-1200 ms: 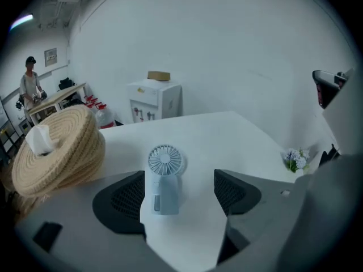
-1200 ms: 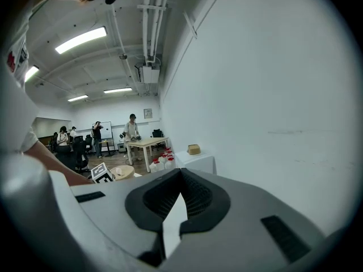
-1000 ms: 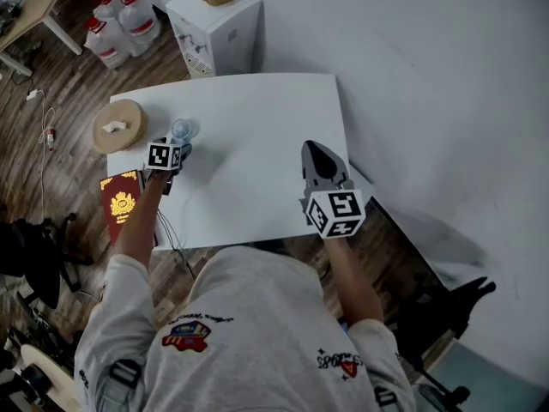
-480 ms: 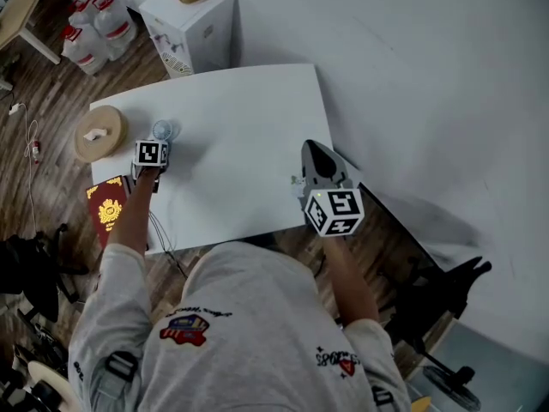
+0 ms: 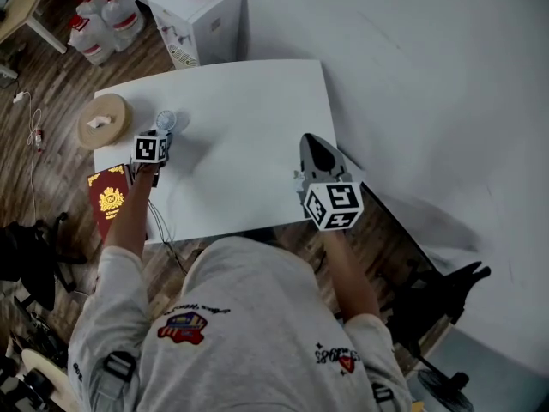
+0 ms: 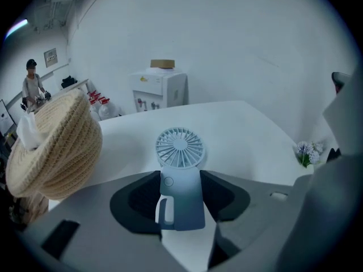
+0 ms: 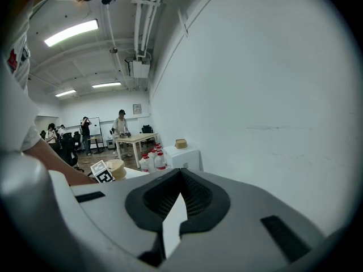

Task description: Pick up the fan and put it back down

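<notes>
Left claw (image 6: 180, 181): was closing on the fan, with its dark pads against both sides of the handle and the fan head standing clear above them.
Right claw (image 7: 180, 177): narrow, tips together with nothing between them; it hung over the table's near right edge, well apart from the fan.
Table (image 5: 249, 127): white and mostly bare, carrying the fan near its far left corner.
Basket (image 6: 54, 143): woven and round, at the table's left edge just beside the fan and apart from it.
Fan (image 6: 179, 147): small, pale blue and handheld; it stood upright between the left pads and looked to be resting on the table, though its base was hidden by the claw.
Done: reach and approach looked complete, and the grip was just being made.
Left: firming the grip, lifting the fan clear of the table, then setting it back down upright and opening the claw. By this reading the task was in its early part.
</notes>
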`<state>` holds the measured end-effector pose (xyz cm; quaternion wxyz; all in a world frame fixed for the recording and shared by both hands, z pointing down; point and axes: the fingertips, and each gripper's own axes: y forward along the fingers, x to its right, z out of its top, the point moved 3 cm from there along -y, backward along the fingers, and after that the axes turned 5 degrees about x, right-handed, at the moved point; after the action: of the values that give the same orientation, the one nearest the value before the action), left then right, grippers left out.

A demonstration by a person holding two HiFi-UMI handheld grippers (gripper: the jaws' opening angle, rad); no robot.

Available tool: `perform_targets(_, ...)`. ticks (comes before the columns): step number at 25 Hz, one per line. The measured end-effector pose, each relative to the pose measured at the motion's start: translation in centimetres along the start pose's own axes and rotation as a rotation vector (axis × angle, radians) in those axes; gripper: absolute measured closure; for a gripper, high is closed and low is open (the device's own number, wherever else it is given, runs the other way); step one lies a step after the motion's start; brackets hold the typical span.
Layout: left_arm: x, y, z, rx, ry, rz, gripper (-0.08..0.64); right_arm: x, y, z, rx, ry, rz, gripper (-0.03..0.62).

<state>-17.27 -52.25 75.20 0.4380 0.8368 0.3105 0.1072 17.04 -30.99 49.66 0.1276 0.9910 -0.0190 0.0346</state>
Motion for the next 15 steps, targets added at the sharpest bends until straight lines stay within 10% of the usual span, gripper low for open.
perform_targets(15, 2.0, -13.7, 6.0, 0.440, -0.070, 0.019, 0.350, -4.8, 1.2, 2.3, 0.069, -0.023, 0.163, 0.601)
